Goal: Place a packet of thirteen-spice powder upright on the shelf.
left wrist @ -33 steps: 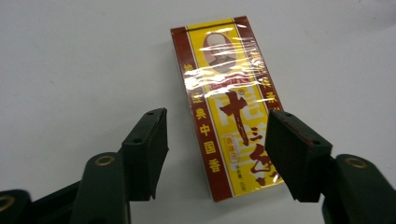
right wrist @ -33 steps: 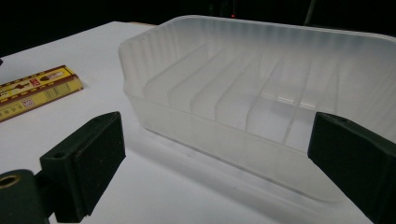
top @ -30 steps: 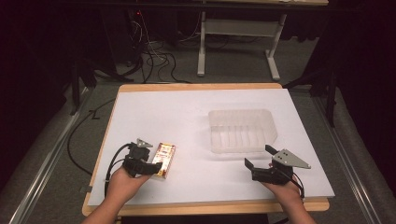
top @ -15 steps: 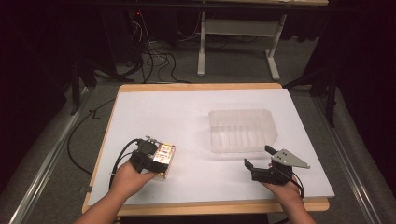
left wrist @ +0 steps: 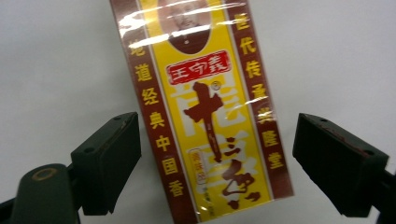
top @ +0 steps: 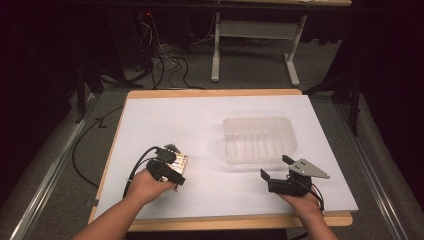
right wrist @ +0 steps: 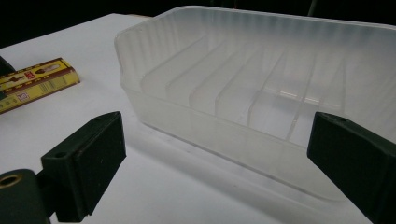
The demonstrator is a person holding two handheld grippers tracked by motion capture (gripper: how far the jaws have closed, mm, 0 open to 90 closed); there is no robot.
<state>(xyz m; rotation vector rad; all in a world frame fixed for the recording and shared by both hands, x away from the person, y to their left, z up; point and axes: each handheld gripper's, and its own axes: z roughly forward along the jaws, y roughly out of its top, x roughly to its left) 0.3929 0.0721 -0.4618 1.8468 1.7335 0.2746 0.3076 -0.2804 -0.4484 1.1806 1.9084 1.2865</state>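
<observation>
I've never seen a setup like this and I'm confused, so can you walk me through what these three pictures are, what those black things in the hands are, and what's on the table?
There is no robot here. A person holds a hand tool in each hand: the left gripper and the right gripper, each with two black jaws.

The wide picture comes from a fixed camera above the table, with the forearms coming in from the bottom. The other two come from small cameras riding on the grippers, looking out between their own jaws.

Two things lie on the white surface: a yellow and red packet with printed Chinese characters, and a clear plastic tray with ribbed dividers, which looks empty.

Nothing is held yet. The left gripper is open, its jaws on either side of the packet with gaps showing. The right gripper is open too, facing the tray.
</observation>
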